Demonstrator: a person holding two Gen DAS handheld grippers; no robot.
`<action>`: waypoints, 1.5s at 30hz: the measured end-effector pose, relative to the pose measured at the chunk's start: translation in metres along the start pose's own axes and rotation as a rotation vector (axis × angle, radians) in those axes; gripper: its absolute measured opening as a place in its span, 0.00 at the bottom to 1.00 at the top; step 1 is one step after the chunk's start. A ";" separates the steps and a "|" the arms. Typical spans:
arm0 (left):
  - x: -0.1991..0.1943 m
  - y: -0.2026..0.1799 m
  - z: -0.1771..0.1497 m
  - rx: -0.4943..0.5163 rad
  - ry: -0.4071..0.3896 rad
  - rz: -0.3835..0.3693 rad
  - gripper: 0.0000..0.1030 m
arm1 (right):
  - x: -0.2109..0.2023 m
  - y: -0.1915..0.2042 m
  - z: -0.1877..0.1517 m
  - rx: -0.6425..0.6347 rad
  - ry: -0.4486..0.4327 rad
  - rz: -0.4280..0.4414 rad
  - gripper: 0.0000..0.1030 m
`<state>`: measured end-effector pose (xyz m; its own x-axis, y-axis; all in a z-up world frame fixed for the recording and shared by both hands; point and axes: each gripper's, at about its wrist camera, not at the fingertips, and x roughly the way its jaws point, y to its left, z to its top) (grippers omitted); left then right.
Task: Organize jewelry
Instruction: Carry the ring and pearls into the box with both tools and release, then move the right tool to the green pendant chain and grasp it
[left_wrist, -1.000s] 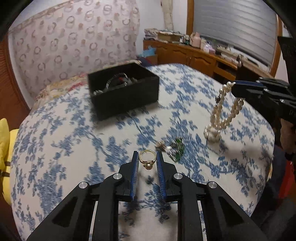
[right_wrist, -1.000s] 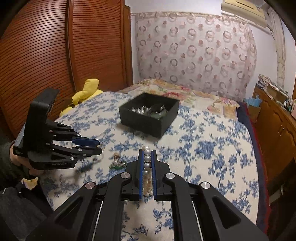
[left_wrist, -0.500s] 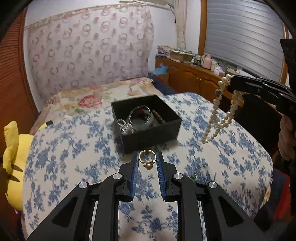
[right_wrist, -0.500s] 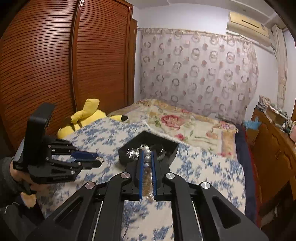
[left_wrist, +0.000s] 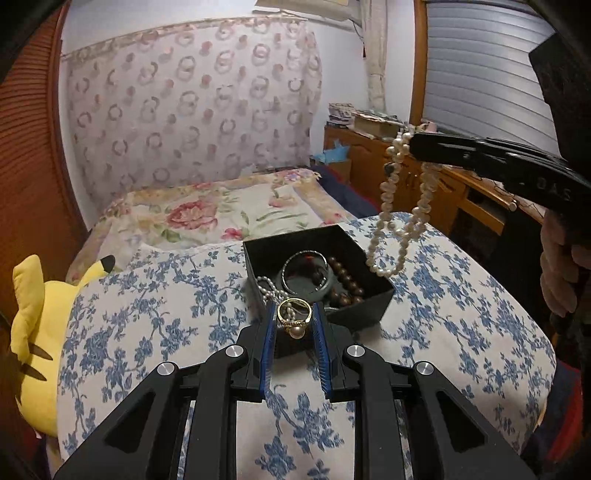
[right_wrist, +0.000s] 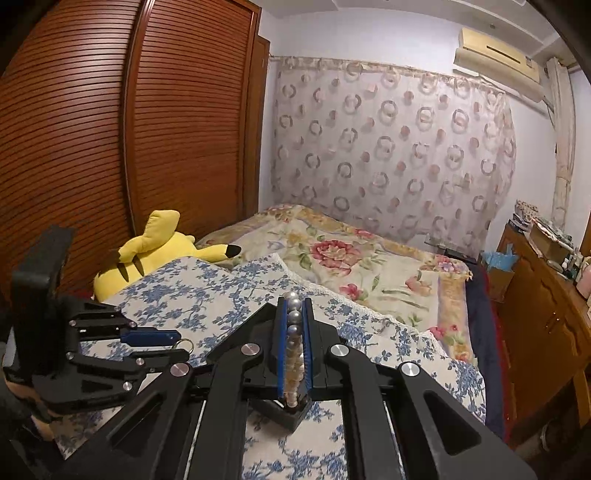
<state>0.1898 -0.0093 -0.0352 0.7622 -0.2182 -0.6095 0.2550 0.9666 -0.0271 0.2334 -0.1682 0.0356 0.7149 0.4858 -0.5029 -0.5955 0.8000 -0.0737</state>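
**Ring and pearls held over the box**

The left gripper (left_wrist: 294, 326) is clenched on a gold ring (left_wrist: 294, 318) with a pearl, held just above the near corner of the black box (left_wrist: 369, 312) on the blue-flowered bedspread (left_wrist: 155, 325). From the left wrist view, the right gripper (left_wrist: 415, 146) at two o'clock pinches a pearl necklace (left_wrist: 388, 221), whose loop dangles over the box's right edge. Bangles and beads lie inside. A yellow plush toy (left_wrist: 33, 332) sits at nine o'clock.

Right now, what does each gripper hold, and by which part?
The left gripper holds the gold ring by its band's sides. The right gripper holds the pearl necklace by a stretch of beads; loops dangle.
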 end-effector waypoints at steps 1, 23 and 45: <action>0.001 0.001 0.001 -0.001 0.000 0.001 0.18 | 0.004 0.000 0.002 0.001 0.005 0.002 0.08; 0.050 0.008 0.031 -0.019 0.017 -0.010 0.18 | 0.052 -0.010 -0.028 0.081 0.130 0.030 0.09; 0.029 0.008 0.007 -0.013 0.008 0.017 0.73 | 0.010 0.012 -0.105 0.095 0.179 0.107 0.16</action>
<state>0.2177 -0.0087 -0.0475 0.7617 -0.2011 -0.6160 0.2343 0.9718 -0.0276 0.1950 -0.1912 -0.0605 0.5682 0.5061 -0.6489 -0.6211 0.7810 0.0653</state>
